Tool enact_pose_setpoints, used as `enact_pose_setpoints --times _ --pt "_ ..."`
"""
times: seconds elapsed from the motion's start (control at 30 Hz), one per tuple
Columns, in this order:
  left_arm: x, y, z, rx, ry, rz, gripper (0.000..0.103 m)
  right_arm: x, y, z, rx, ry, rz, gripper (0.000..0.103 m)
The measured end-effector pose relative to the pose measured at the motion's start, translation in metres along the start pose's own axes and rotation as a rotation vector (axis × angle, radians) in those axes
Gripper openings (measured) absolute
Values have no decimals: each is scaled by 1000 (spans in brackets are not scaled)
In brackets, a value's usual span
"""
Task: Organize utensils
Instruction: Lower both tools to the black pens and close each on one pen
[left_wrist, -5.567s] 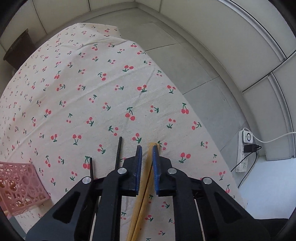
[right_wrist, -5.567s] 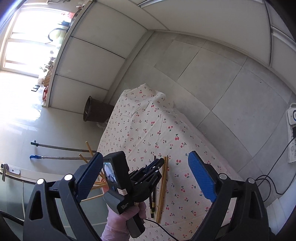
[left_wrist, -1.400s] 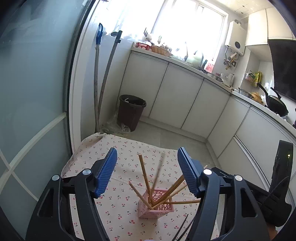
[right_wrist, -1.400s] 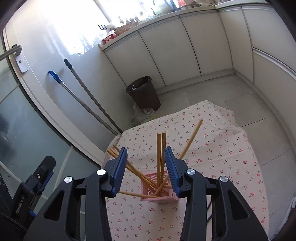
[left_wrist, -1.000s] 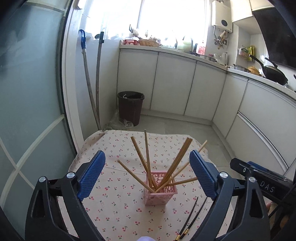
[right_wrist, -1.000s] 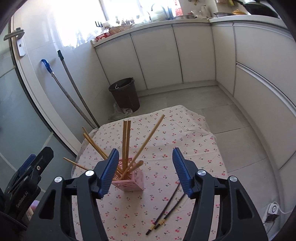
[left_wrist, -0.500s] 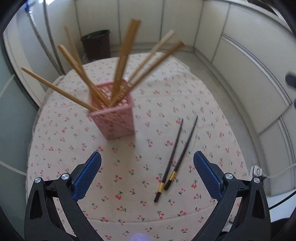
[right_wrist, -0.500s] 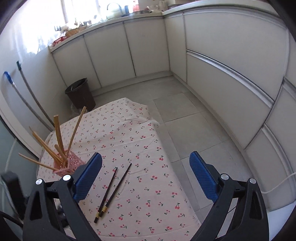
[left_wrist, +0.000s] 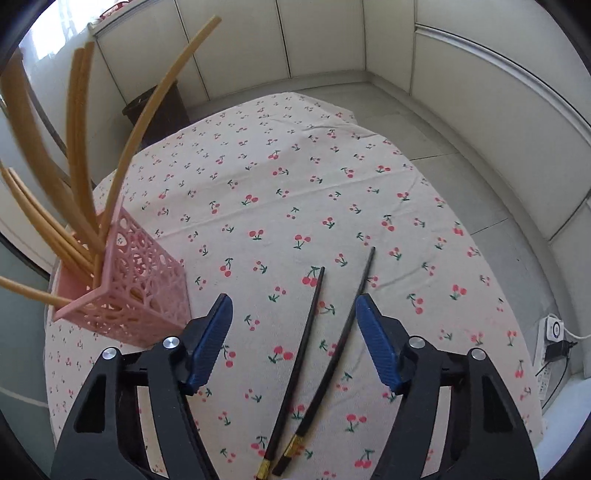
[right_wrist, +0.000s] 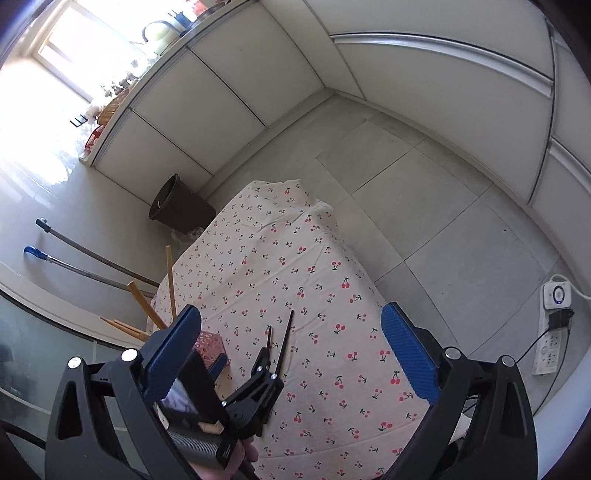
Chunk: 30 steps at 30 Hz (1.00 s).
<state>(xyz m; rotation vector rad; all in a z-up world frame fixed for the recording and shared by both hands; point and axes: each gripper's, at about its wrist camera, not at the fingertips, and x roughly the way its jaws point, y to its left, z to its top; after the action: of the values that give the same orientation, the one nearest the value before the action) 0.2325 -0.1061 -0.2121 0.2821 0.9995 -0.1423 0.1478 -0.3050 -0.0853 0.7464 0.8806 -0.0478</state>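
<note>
Cherry-print cloth (left_wrist: 332, 155) – thin black chopsticks (left_wrist: 295, 369) betw. spread L tongs (left_wrist: 293, 310); R tongs (right_wrist: 290, 332) spread too.

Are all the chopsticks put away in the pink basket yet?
Almost. The wooden chopsticks already stand in the pink basket. The left gripper is open around the two black chopsticks lying on the tablecloth. The right gripper holds nothing.

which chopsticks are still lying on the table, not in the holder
The two black chopsticks with gold ends, flat on the cloth between the open left gripper; the wooden ones stand in the pink basket.
</note>
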Motion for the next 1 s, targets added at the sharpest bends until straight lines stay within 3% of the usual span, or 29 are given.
enact_pose_setpoints --times 0.1,0.2,0.27,0.33,0.37,0.43,0.57,0.7,0.83,1.0 --pt "20 5 11 -38 48 -29 55 1 -5 4 23 16 12 95" --pt "35 3 17 -31 103 -84 53 6 -13 8 46 41 20 95" --pt "47 1 15 -24 153 -80 46 10 -17 10 64 53 14 95" --pt "48 8 13 -54 154 -111 42 15 -19 10 74 69 14 95" --pt "48 10 14 -56 159 -118 36 18 -20 10 79 78 17 95" --pt "47 14 12 -65 173 -159 8 24 -21 9 94 95 25 95" --pt "39 23 0 -81 175 -210 4 45 -23 5 134 161 46 95" --pt "16 25 -28 -70 155 -199 3 73 -25 -1 151 218 3 95" --pt "-27 31 -51 -32 65 -165 3 112 -19 -9 116 246 -109 95" --pt "-84 56 -61 -61 -54 -164 3 161 3 -23 21 255 -207 95"
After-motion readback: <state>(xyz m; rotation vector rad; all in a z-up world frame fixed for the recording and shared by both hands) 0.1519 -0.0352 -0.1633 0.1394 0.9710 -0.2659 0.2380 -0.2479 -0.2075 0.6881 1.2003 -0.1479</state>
